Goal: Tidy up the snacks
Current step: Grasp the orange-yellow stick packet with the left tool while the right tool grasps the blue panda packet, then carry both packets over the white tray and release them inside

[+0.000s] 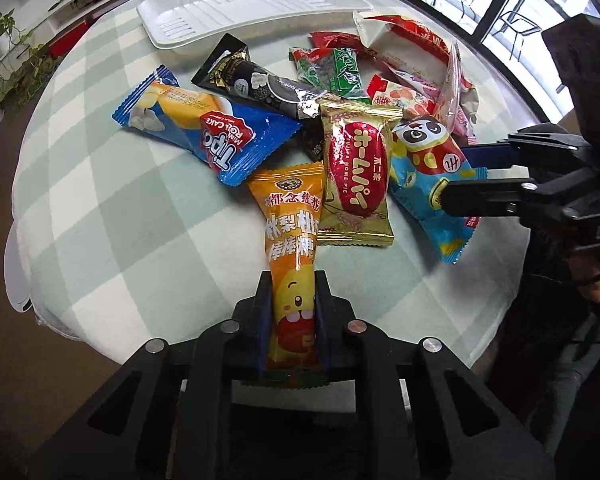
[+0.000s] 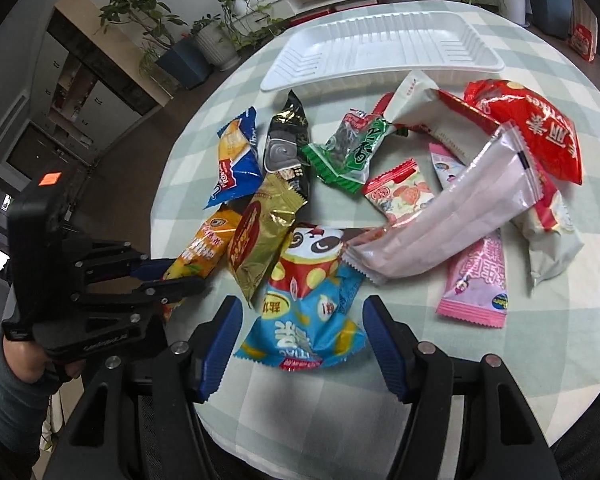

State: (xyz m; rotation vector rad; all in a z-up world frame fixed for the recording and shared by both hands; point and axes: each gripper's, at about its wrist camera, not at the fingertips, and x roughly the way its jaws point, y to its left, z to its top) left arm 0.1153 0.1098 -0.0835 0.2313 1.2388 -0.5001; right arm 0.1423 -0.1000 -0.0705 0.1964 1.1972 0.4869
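A pile of snack packets lies on the round checked table (image 1: pixel 112 208). My left gripper (image 1: pixel 293 300) is shut on the near end of an orange candy packet (image 1: pixel 290 232); it also shows in the right wrist view (image 2: pixel 180 276) with the orange packet (image 2: pixel 204 248). My right gripper (image 2: pixel 300 336) is open, its blue pads either side of the blue panda packet (image 2: pixel 308 312); in the left wrist view the right gripper (image 1: pixel 468 176) reaches over the panda packet (image 1: pixel 424 160). An empty white tray (image 1: pixel 252 8) (image 2: pixel 380 48) lies at the far side.
Other packets: blue Tipo roll cake (image 1: pixel 204 128), black bar (image 1: pixel 260 80), gold Home Pie (image 1: pixel 356 172), green packet (image 2: pixel 348 152), long pink-white packet (image 2: pixel 452 204), red bag (image 2: pixel 536 128), pink packet (image 2: pixel 476 280). Potted plants (image 2: pixel 216 32) and shelves stand beyond the table.
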